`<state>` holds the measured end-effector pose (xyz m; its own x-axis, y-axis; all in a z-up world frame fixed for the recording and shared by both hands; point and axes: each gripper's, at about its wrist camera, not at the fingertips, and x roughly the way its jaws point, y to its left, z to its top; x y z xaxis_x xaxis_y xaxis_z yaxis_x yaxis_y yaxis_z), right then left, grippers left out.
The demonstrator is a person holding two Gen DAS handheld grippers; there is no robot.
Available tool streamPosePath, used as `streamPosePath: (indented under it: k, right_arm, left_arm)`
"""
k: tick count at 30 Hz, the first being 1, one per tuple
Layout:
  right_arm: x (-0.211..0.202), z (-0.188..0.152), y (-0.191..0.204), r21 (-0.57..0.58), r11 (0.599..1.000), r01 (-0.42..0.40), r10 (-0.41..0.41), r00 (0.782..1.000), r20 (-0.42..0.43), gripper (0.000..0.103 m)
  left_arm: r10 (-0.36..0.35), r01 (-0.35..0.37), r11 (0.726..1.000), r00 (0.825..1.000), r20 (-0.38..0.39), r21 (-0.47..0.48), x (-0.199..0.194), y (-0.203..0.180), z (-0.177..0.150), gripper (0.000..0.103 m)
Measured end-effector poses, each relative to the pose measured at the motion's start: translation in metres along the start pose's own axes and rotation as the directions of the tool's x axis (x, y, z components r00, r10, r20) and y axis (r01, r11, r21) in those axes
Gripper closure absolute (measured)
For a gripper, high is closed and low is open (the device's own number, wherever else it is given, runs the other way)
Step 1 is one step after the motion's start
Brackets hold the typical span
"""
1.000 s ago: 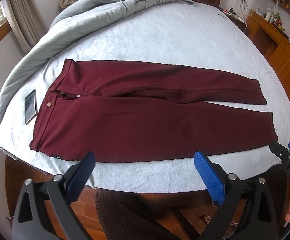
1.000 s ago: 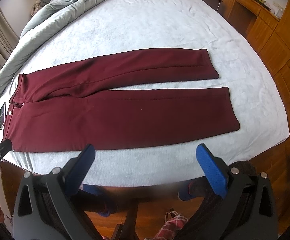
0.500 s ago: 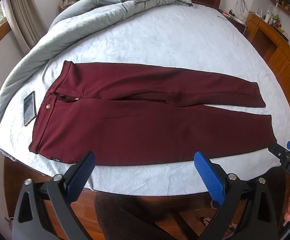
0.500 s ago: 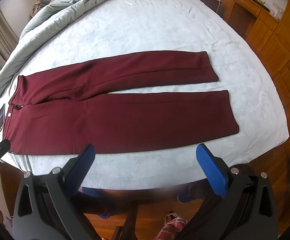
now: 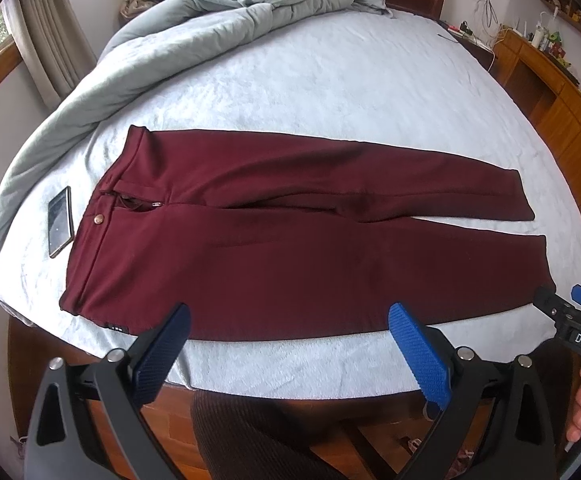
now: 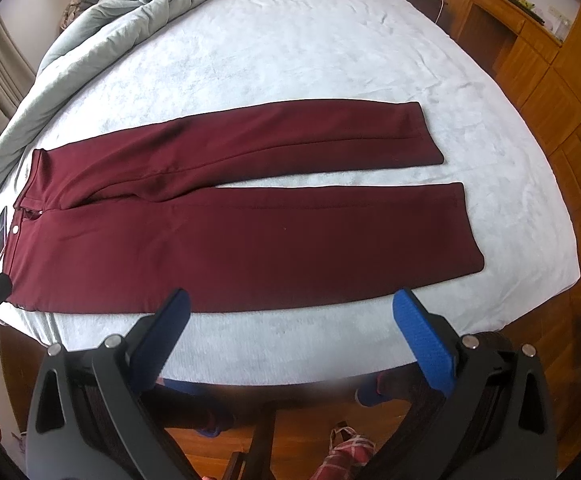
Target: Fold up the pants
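A pair of dark maroon fabric pants (image 5: 290, 240) lies spread flat on the pale blue-grey fleece-covered bed (image 5: 330, 80), waistband toward the left and the two legs running out to the right with a narrow wedge of bedding showing between them near the cuffs. The left hand-held gripper (image 5: 288, 336) hovers over the near edge of the bed, its blue-padded jaws spread wide and holding nothing; the near outer seam of the pants sits just beyond its fingertips, around the hip and thigh stretch. The right hand-held gripper (image 6: 290, 320) is likewise wide open and empty, poised just short of the near leg's outer seam, nearer the cuff end. A dark smartphone (image 5: 60, 222) lies on the bed just beside the waistband. A rumpled grey-green quilt (image 5: 210, 20) is heaped along the far left side of the bed.
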<state>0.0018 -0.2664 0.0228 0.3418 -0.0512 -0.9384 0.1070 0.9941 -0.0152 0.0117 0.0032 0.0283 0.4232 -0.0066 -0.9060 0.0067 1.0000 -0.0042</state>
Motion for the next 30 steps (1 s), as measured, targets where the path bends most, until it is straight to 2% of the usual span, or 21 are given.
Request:
streamPosePath:
  k: [30]
  right_arm:
    - [0.009, 0.016, -0.002, 0.008, 1.0, -0.006, 0.006, 1.0, 0.0, 0.002]
  left_arm:
    - [-0.01, 0.01, 1.0, 1.0, 0.0, 0.011, 0.004, -0.003, 0.015, 0.004]
